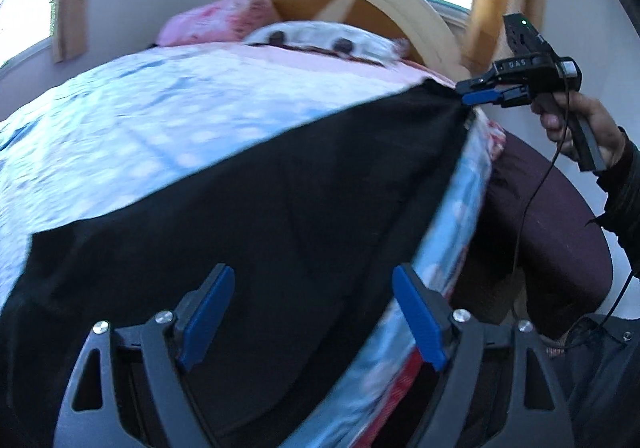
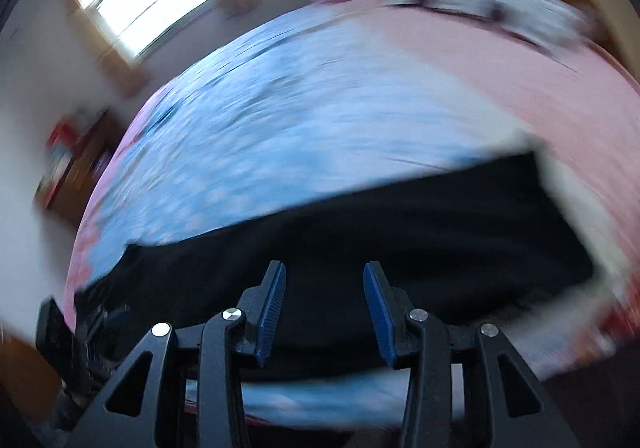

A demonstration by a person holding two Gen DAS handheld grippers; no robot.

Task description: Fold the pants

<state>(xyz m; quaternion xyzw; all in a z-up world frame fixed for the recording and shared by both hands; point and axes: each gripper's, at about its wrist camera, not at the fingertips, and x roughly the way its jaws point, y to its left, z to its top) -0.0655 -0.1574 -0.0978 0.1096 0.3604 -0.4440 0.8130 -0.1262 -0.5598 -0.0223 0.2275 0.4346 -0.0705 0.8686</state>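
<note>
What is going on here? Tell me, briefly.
A person is working on black pants spread over a bed with a light blue patterned cover, holding a gripper in each hand. The left gripper hangs over the near part of the pants, jaws wide open with nothing gripped. The right gripper is by the pants' far corner. Its own view shows its jaws apart with nothing between them, so neither gripper has hold of the cloth.
</note>
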